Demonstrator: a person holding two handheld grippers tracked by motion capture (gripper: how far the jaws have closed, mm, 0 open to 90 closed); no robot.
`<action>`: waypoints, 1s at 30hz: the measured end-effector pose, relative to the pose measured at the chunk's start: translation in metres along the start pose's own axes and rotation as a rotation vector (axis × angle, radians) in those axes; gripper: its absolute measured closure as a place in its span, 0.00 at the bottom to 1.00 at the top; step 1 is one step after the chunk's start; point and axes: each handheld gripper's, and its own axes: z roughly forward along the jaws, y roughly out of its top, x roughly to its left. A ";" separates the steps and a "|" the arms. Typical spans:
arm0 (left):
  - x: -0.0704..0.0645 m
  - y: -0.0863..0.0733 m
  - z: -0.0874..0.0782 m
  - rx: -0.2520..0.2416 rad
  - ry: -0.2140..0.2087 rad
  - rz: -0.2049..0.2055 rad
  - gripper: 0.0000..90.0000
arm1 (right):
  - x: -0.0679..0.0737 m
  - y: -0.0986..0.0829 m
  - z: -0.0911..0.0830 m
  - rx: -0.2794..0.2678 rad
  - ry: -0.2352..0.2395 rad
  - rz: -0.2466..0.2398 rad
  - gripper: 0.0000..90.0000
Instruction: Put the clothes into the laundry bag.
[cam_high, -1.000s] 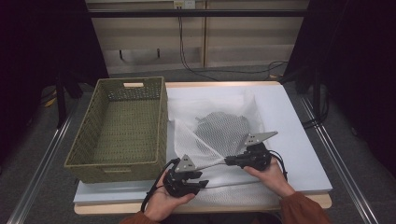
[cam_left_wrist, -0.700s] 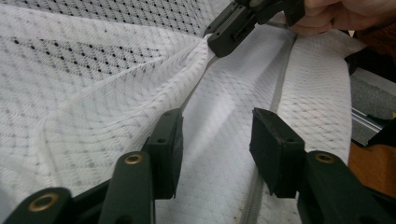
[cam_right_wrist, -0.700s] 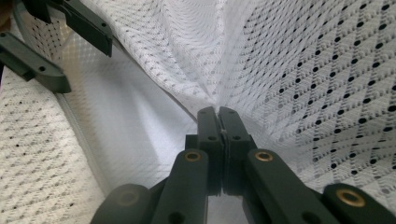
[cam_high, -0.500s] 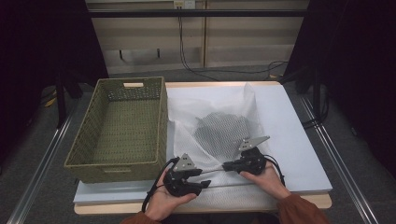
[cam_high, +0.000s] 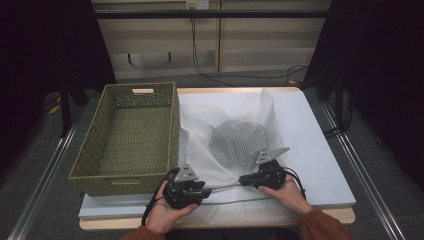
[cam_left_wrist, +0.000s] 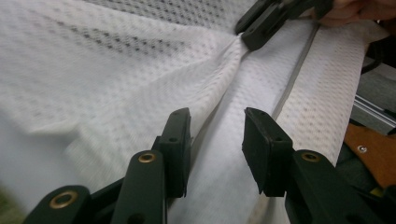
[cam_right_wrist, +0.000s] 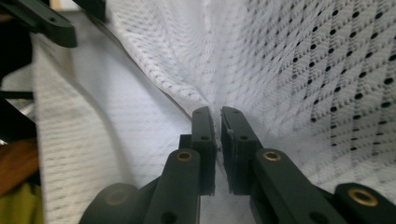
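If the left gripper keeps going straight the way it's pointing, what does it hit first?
Most likely the white mesh fabric, a ridge of which runs between the open jaws of the left gripper; farther along sits the right gripper.

Table (cam_high: 325, 150): pale blue-grey top w/ a wood edge showing at front & back. Woven green basket (cam_high: 127, 140) sits on its left part, handle cut-outs at the ends. White mesh cloth (cam_high: 225, 145) lies over the middle, crumpled, its back corner standing up, a dark perforated patch at centre; front edge reaches the table's near side. Right strip of tabletop is bare.
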 end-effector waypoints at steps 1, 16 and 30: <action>0.001 -0.002 -0.004 -0.007 0.002 -0.014 0.68 | 0.001 0.001 -0.004 -0.014 0.003 0.000 0.92; 0.001 -0.031 -0.035 0.015 0.049 -0.025 0.68 | -0.002 -0.047 -0.085 -0.096 -0.198 0.076 0.82; 0.003 -0.047 -0.052 0.000 0.072 -0.060 0.63 | -0.012 -0.088 -0.105 -0.025 -0.464 0.121 0.72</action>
